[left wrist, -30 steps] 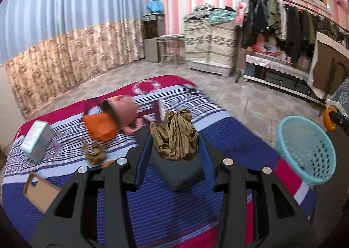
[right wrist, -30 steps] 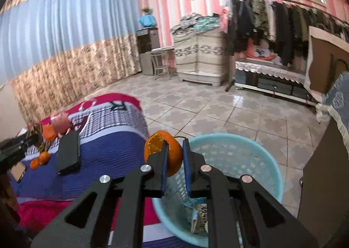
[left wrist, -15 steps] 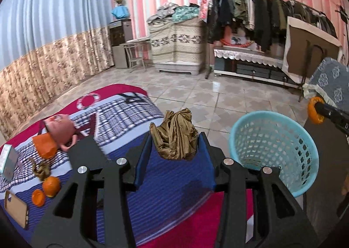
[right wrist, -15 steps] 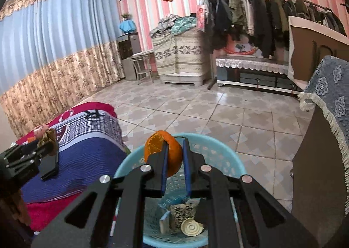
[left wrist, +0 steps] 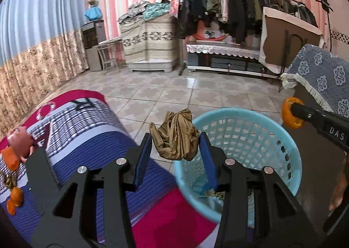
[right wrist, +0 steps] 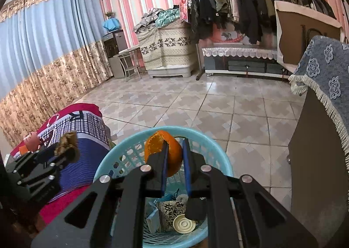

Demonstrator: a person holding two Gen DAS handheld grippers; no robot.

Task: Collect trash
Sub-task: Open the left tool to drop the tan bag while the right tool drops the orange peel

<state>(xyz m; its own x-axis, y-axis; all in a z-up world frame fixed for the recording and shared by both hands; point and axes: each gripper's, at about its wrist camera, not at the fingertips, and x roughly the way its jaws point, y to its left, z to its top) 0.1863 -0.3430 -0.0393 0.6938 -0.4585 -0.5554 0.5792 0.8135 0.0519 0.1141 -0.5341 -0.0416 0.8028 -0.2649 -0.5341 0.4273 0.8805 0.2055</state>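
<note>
My left gripper (left wrist: 175, 145) is shut on a crumpled brown plastic bag (left wrist: 175, 136) and holds it just left of the light blue trash basket's rim (left wrist: 257, 117). My right gripper (right wrist: 174, 154) is shut on an orange peel (right wrist: 162, 148) and holds it above the basket (right wrist: 122, 149), which holds paper packaging and a round lid (right wrist: 184, 225). The right gripper with the peel (left wrist: 291, 116) shows at the right of the left wrist view. The left gripper with the bag (right wrist: 66, 142) shows at the left of the right wrist view.
The basket stands on the tiled floor beside a striped bed (left wrist: 91, 130). On the bed lie a pink pig toy (left wrist: 20, 144), orange peel pieces (left wrist: 14, 201) and a black flat object (left wrist: 41, 173). A dark cabinet with a blue cloth (right wrist: 325, 86) stands right of the basket.
My left gripper has swung right from over the bed to the basket's edge, carrying the bag. My right gripper has moved over the basket with the peel.
</note>
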